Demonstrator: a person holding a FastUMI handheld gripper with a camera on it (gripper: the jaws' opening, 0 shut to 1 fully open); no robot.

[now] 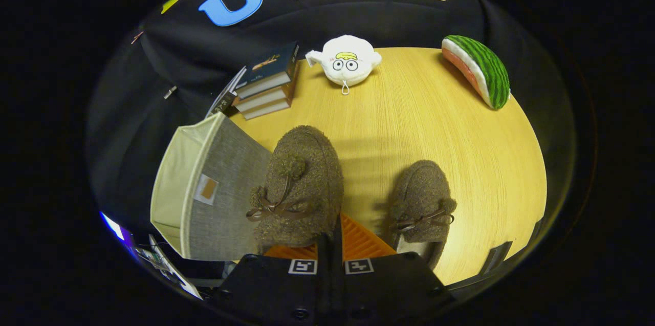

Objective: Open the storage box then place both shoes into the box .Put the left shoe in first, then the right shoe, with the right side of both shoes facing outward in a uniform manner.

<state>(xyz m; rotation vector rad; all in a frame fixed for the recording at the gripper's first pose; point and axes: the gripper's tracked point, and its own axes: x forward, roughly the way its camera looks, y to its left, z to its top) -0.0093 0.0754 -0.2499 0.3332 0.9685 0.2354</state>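
My gripper [330,244] is shut on the heel rim of a fuzzy brown shoe [302,182] with a pompom and a bow lace. That shoe looms large just ahead of the fingers, toe pointing away, and looks lifted off the wooden table [435,126]. The second matching shoe [422,203] rests on the table to the right of the fingers, toe also pointing away. The grey fabric storage box [225,193] stands right beside the held shoe on its left. The box's cream-lined side [176,182] faces further left, and I cannot see into it.
A stack of books [268,83] lies beyond the box at the table's far edge. A white plush toy [348,60] sits at the far middle, a watermelon-slice plush [481,70] at the far right. Bare tabletop stretches between the shoes and these toys.
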